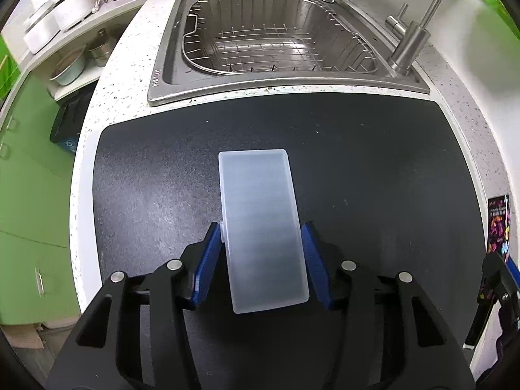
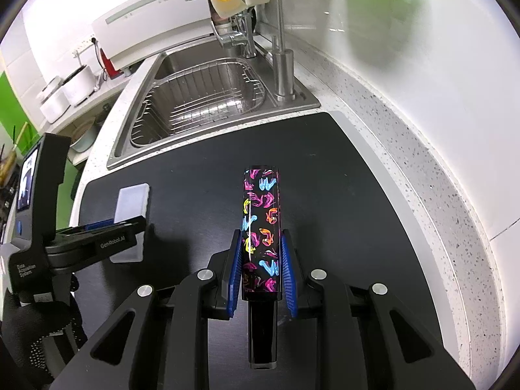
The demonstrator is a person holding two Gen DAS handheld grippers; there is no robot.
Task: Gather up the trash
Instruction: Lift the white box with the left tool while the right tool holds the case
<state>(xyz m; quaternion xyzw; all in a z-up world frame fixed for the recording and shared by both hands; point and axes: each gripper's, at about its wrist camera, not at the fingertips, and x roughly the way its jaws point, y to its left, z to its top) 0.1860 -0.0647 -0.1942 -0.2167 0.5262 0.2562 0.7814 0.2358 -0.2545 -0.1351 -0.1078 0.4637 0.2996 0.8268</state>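
Frosted plastic box [image 1: 265,227] hides the mat [image 1: 373,169] between the left gripper's [image 1: 260,250] fingers [image 1: 208,260].

- White speckled counter [image 1: 130,74] carries a black mat [image 1: 357,169].
- Steel sink [image 1: 182,74] holds a wire rack [image 1: 279,48].
- Green cabinets [image 1: 29,169] stand left.
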